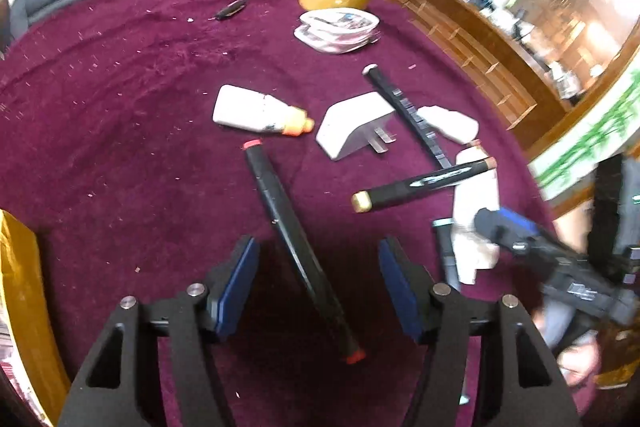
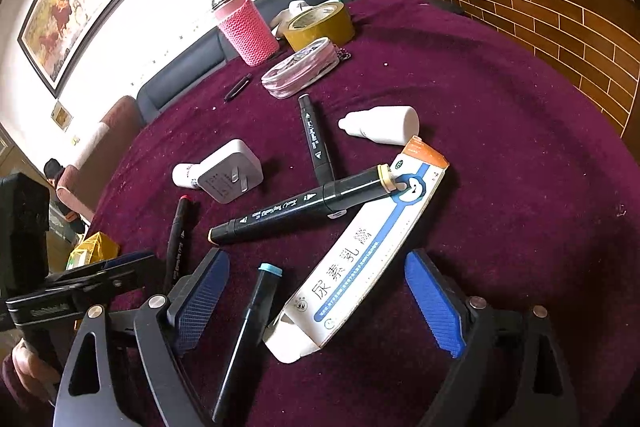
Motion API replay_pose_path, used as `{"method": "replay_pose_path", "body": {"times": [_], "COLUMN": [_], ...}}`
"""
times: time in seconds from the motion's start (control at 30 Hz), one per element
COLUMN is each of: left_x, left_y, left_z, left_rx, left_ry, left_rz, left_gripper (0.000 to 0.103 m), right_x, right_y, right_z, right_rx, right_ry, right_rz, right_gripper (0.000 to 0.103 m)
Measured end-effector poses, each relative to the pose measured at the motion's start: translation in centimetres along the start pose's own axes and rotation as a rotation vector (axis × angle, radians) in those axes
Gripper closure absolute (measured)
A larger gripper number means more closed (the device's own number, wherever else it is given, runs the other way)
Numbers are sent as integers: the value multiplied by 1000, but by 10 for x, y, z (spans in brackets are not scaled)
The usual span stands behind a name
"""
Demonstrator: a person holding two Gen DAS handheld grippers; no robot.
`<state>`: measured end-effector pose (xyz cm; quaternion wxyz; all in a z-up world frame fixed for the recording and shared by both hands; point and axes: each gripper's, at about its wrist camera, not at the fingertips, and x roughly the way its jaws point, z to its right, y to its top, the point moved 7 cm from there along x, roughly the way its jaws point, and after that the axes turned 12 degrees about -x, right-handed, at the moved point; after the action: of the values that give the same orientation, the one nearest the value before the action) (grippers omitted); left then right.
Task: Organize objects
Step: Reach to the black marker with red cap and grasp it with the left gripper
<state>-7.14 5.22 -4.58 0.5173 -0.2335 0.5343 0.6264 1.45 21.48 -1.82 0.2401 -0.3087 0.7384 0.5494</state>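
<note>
Bench (image 1: 120,99): round top under a dark purple cloth, with clutter spread across its middle.
Left gripper (image 1: 318,291): fingers half apart, straddling the red-capped marker (image 1: 296,247); blue pads (image 1: 236,287) stand clear of it on both sides, nothing gripped.
White bottle (image 1: 256,111): on its side with an orange cap, just left of the white plug adapter (image 1: 356,125).
Markers: one black marker (image 1: 408,115) lies beyond the adapter; a tan-capped marker (image 2: 304,207) rests across the carton.
Right gripper (image 2: 316,303): fingers wide, held over the near end of the white carton (image 2: 360,259) and the blue-capped marker (image 2: 248,331), touching neither that I can tell.
Far side: pink knitted flask (image 2: 244,27), tape roll (image 2: 320,25), clear pouch (image 2: 300,67).
</note>
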Motion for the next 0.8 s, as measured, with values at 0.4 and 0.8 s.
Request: {"method": "replay_pose_path", "body": {"times": [0.4, 0.8], "left_x": [4, 6], "left_y": [-11, -5], "left_z": [-9, -8], "left_rx": [53, 5], "left_ry": [234, 292], "left_rz": [82, 181], "left_gripper": [60, 59], "right_x": [-1, -3], "right_y": [0, 0], "right_z": [2, 4], "right_rx": [20, 25], "right_ry": [12, -9], "right_rz": [2, 10], "right_gripper": [11, 10]}}
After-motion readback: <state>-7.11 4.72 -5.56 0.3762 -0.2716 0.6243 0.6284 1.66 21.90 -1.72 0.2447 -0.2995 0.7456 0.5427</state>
